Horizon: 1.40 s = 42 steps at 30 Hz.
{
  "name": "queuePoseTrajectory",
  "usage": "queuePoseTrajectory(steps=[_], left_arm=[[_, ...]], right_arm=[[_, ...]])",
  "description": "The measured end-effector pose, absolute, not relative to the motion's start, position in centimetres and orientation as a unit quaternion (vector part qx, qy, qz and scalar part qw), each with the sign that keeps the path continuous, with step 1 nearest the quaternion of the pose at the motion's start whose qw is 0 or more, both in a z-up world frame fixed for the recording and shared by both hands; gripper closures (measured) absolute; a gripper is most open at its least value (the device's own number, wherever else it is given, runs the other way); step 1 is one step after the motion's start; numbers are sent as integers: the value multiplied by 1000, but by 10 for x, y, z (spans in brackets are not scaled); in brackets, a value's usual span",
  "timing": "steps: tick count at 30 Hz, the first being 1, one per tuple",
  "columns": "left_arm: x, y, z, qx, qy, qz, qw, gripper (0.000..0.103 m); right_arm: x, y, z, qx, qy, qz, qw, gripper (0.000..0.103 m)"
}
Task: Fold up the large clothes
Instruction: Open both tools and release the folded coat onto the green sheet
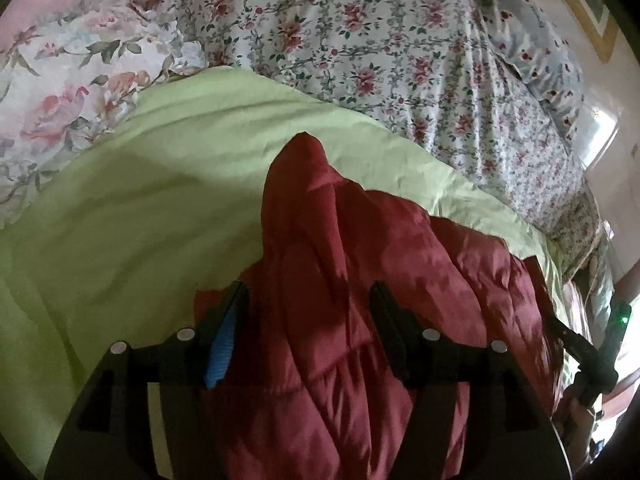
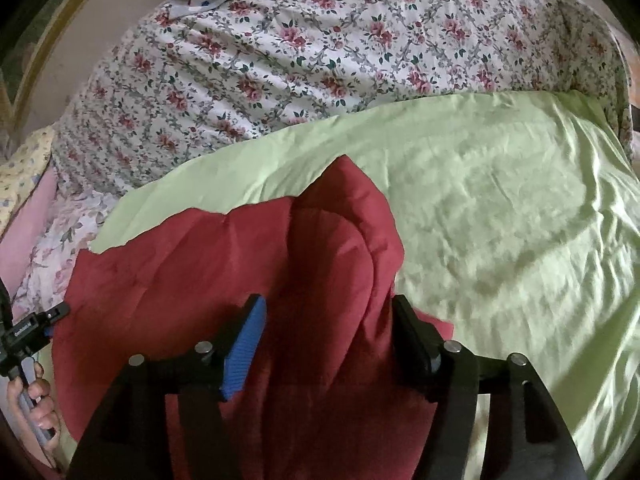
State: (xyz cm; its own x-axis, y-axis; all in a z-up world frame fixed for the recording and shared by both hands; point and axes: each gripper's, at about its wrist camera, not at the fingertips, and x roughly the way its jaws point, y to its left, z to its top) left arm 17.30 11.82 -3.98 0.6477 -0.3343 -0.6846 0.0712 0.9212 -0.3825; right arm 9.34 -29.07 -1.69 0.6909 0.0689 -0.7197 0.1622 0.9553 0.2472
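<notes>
Red quilted garment (image 1: 360, 272) bunched on green sheet (image 1: 140, 200), over floral bedspread (image 1: 360, 40). Left gripper (image 1: 308, 300) and right gripper (image 2: 326, 316) wide, straddling raised folds; contact unclear. Risks: shallow bite, slippery fabric sliding out; sheet caught too.

Red garment (image 1: 360, 280) bunched between both fingers' gaps; green sheet (image 2: 500, 220) flat, passable beyond.

A light green sheet (image 1: 160, 200) (image 2: 500, 208) is lying spread over a bed, partly covering a small-flowered bedspread (image 1: 360, 40) (image 2: 320, 60). A pillow with large pink roses (image 1: 68, 92) is resting beside the sheet's edge, and a gold-framed picture (image 1: 588, 12) is hanging on the wall.
</notes>
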Motion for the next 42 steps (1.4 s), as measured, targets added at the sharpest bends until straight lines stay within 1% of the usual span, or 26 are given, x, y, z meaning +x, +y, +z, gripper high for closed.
queuePoseTrajectory(steps=[1,4,14,22,33,39,41,42], left_arm=[[169,118,-39,-159,403,-115,894,41],[153,118,-41,-153,406,-115,894,32],[99,125,-38,-139,392,-106,903,32],[69,122,-44,-126,390,-105,906,32],[33,79,-38,-67,379,-137,913,31],[25,51,-41,-49,389,-161,906,30],[22,44,-43,-41,393,-156,905,24],[21,41,-43,-39,393,-156,906,24]], right_arm=[[89,-290,-17,149,394,-22,907,32],[75,-288,-18,146,398,-18,906,31],[18,-282,-4,121,376,-24,918,30],[-13,-255,-9,79,384,-23,920,30],[-47,-209,-19,20,393,-18,919,28],[-48,-178,-22,-9,392,10,920,26],[-48,-169,-22,-21,390,18,920,23],[-48,-164,-22,-26,388,24,921,22]])
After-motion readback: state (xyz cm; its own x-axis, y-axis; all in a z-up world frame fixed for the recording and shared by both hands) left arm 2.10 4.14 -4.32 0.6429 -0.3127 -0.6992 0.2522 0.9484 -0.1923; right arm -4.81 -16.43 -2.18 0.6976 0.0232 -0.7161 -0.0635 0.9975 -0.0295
